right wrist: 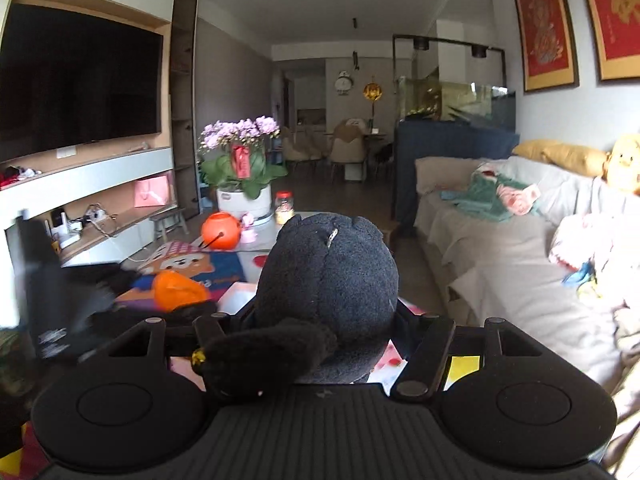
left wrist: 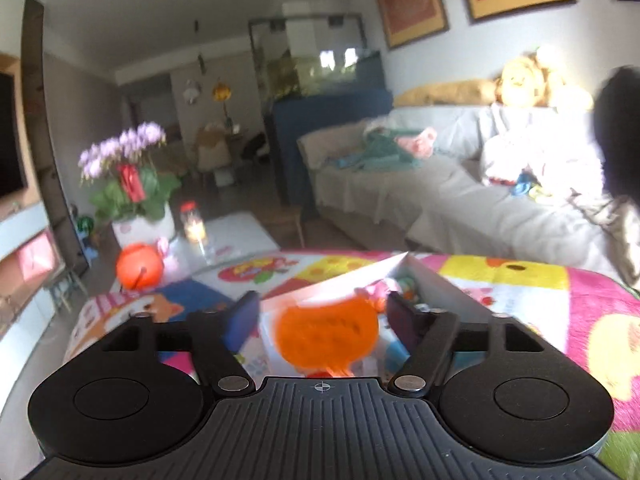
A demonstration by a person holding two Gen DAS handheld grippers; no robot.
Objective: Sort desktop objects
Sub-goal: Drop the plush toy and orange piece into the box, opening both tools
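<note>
In the left wrist view my left gripper (left wrist: 322,312) has its fingers wide apart. A blurred orange toy (left wrist: 326,334) lies between and below them, over a white storage box (left wrist: 432,284) with small toys inside; the fingers do not visibly touch it. In the right wrist view my right gripper (right wrist: 320,320) is shut on a black plush toy (right wrist: 326,284), which fills the middle of the view and hides the fingertips. The orange toy (right wrist: 176,290) and the left gripper, blurred, show at the left there.
A colourful cartoon blanket (left wrist: 540,292) covers the table. Beyond stand an orange pumpkin bucket (right wrist: 221,231), a flower pot (right wrist: 244,200) and a jar (right wrist: 285,208). A grey sofa (right wrist: 500,248) with clothes and plush toys runs along the right.
</note>
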